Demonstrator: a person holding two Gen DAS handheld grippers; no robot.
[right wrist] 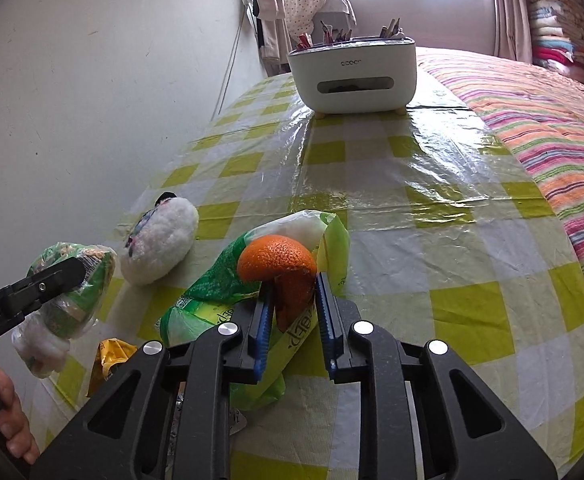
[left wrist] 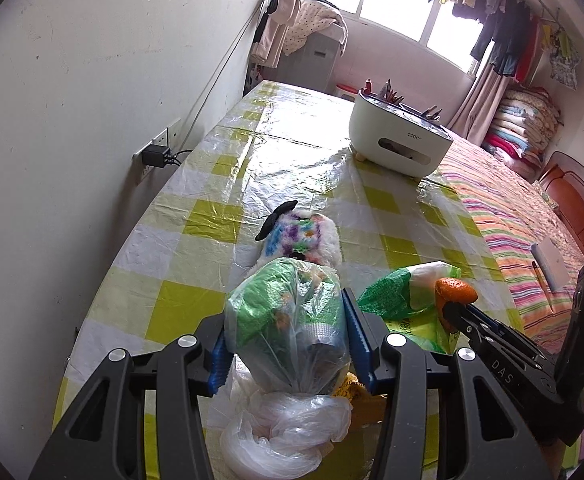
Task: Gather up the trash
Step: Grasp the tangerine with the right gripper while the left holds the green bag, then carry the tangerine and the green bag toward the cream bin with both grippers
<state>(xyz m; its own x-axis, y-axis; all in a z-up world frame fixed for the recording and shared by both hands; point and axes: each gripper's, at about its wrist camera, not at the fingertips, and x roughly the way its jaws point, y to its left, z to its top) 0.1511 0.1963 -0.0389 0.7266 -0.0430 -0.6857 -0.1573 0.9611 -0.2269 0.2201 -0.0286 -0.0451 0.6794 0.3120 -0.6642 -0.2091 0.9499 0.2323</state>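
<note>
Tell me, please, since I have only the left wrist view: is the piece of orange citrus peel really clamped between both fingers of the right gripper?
Observer: Yes. The right wrist view shows the piece of orange citrus peel pinched between both blue ribbed pads of the right gripper, with its domed top sticking out above them.
Operator: Thank you. What lies underneath that gripper?
Observer: The crumpled green and white plastic bag lies on the yellow checked tablecloth directly under the fingers and runs back beneath the gripper body.
</note>
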